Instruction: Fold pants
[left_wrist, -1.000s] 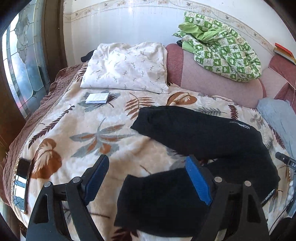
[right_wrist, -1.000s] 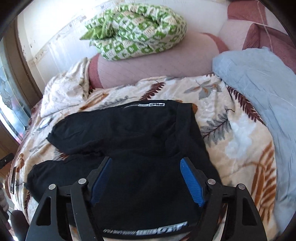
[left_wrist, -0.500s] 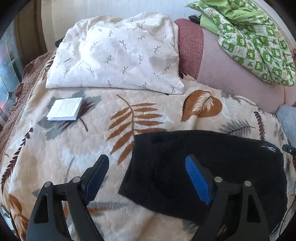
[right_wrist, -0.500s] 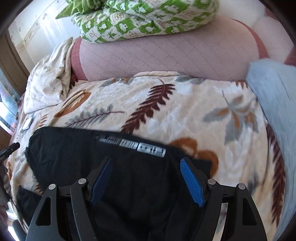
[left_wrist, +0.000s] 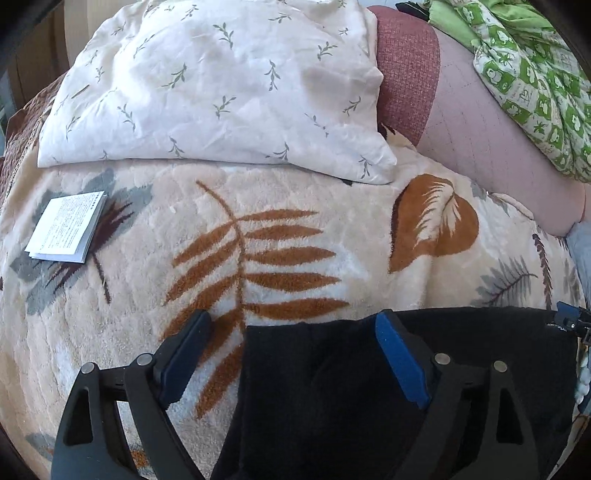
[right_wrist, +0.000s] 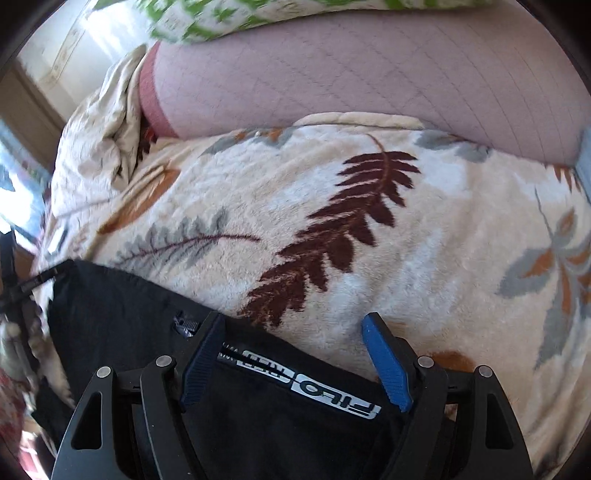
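Black pants (left_wrist: 332, 387) lying flat on the leaf-print blanket (left_wrist: 288, 221), filling the near edge of both views; far hem running straight across in the left wrist view, a white-lettered band (right_wrist: 314, 384) along the edge in the right wrist view

Left gripper (left_wrist: 291, 332) poised over the pants' corner, jaws spread wide and just now opened a little further; blue pad (left_wrist: 400, 363) over black cloth, dark pad (left_wrist: 184, 354) over bare blanket, nothing clamped between them

Right gripper (right_wrist: 293, 328) likewise released, jaws wide apart, straddling the lettered edge with the left finger (right_wrist: 203, 354) over the pants and the right finger (right_wrist: 384, 362) over blanket; contact with the cloth not clear enough to tell

Farther back: white sprig-print pillow (left_wrist: 214, 85) at the head of the bed, small printed booklet (left_wrist: 66, 225) on the blanket to the left, pink quilted bolster (right_wrist: 369, 70) behind, green-and-white patterned bedding (left_wrist: 532, 74) heaped on it
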